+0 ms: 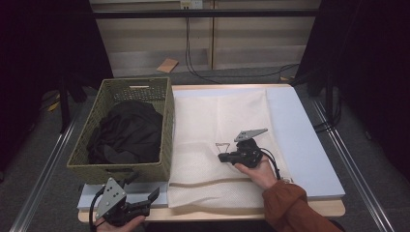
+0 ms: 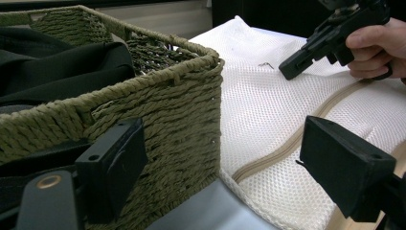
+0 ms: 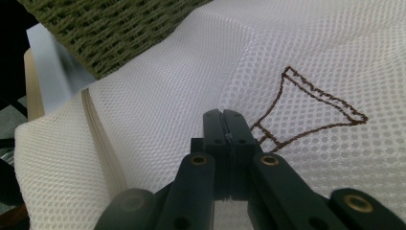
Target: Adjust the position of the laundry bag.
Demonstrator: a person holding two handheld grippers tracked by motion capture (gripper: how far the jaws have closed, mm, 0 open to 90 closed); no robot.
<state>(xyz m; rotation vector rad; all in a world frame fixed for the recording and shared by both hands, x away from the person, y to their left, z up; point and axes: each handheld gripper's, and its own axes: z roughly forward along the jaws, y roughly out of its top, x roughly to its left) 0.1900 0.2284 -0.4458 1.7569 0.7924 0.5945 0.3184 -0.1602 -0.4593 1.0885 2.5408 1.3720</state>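
A white mesh laundry bag [image 1: 217,125] lies flat on the table, its beige zipper [image 2: 282,148] running along the near side. Stitched on it is a small brown motif [image 3: 311,105]. My right gripper [image 1: 221,157] is shut, with its tips [image 3: 224,117] down on the mesh at a crease beside the motif; whether any fabric is pinched I cannot tell. An olive woven basket [image 1: 167,121] stands to the left of the bag, holding black clothing [image 1: 128,133]. By the basket's near corner my left gripper [image 1: 143,187] is held open with nothing between the jaws [image 2: 230,167].
A pale blue mat [image 1: 300,140] covers the tabletop under the bag. The table's front edge [image 1: 217,215] is close to both hands. Beyond the table, cables and a piece of cardboard [image 1: 168,65] lie on the floor.
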